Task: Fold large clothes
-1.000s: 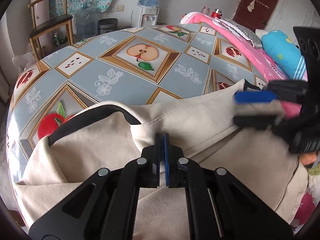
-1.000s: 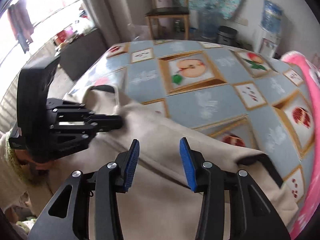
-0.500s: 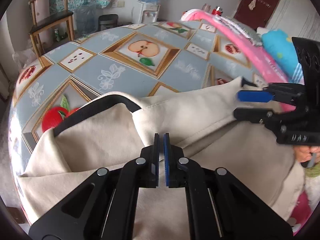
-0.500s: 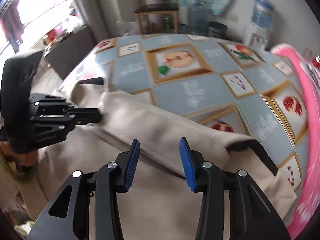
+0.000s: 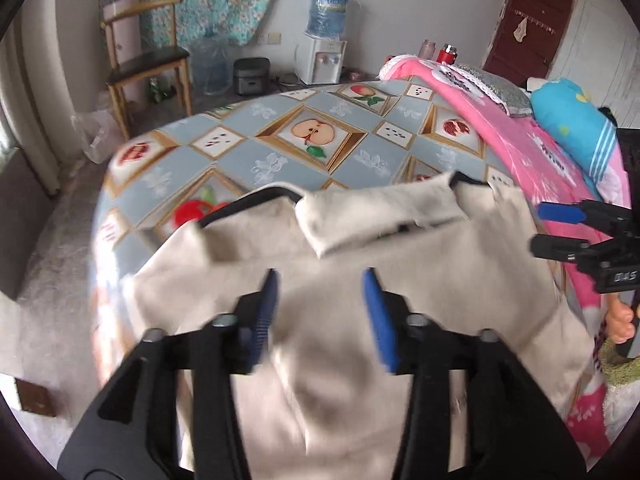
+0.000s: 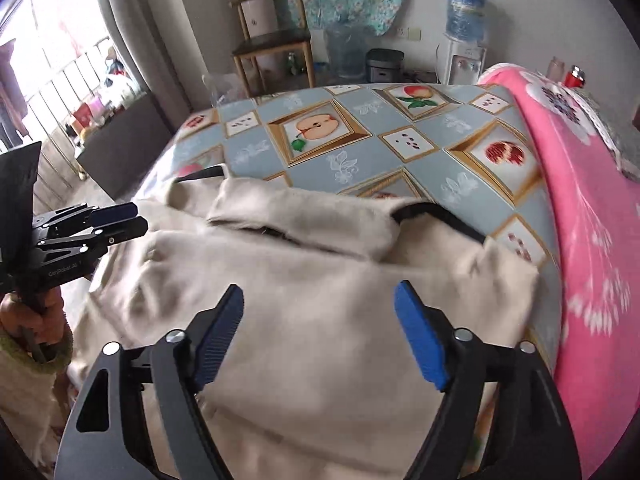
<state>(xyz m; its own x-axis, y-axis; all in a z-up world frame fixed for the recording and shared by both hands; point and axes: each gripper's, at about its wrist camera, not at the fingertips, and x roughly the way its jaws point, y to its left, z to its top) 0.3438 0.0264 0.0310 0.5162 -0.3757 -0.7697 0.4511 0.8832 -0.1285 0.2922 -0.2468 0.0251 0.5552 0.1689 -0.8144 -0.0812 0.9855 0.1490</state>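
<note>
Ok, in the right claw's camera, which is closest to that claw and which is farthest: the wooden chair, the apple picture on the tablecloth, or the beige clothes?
From the right claw, nearest first:
1. Beige clothes, directly under and ahead of the claw.
2. Apple picture, further up the table, in the middle.
3. Wooden chair, off the table, by the back wall.

A wooden chair (image 6: 272, 40) and water dispenser (image 6: 464, 56) stand against the pale wall (image 6: 520, 8).

Left wrist view is motion-blurred: left gripper (image 5: 320, 304) fingers smeared, beige garment (image 5: 360, 360) weave unreadable. Garment's near hem cut off by the bottom edge in both views. Right gripper (image 5: 560, 228) body cropped at the frame edge; table (image 6: 360, 160) mostly covered by cloth.
</note>
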